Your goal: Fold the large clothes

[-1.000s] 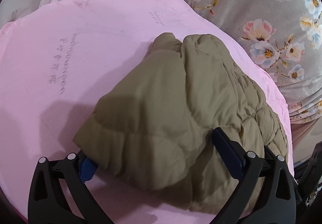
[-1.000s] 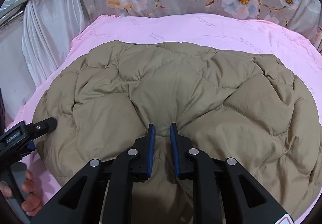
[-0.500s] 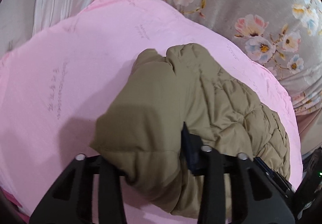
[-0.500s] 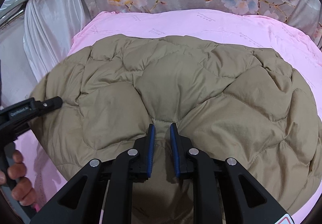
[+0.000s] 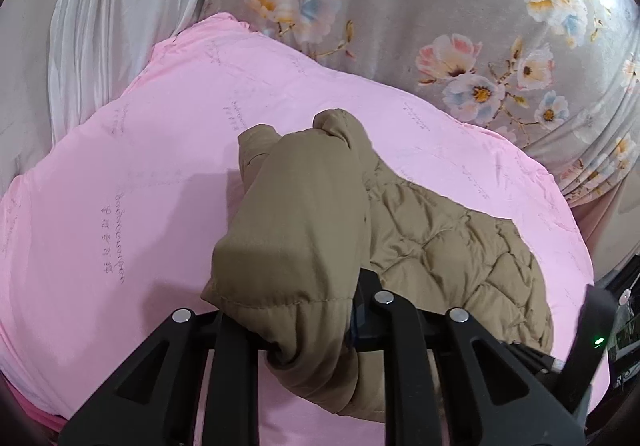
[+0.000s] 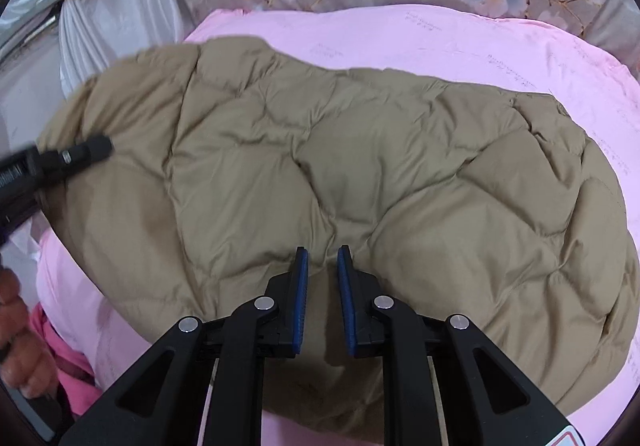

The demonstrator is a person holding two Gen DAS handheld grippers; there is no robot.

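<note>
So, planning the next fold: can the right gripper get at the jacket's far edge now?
Likely not yet: the right gripper is clamped on the jacket at its near side. Once it lets go, the way across looks free.

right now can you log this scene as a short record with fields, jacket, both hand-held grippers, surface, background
garment: tan quilted jacket, puffy, partly folded
surface: pink sheet under the jacket
left hand-held gripper: shut on a bunched edge of the jacket, fabric draped over the fingers
right hand-held gripper: shut on a pinch of jacket fabric between blue pads
person's hand: visible at the left edge of the right wrist view, holding the other gripper's handle
background: grey flowered cloth, white curtain
</note>
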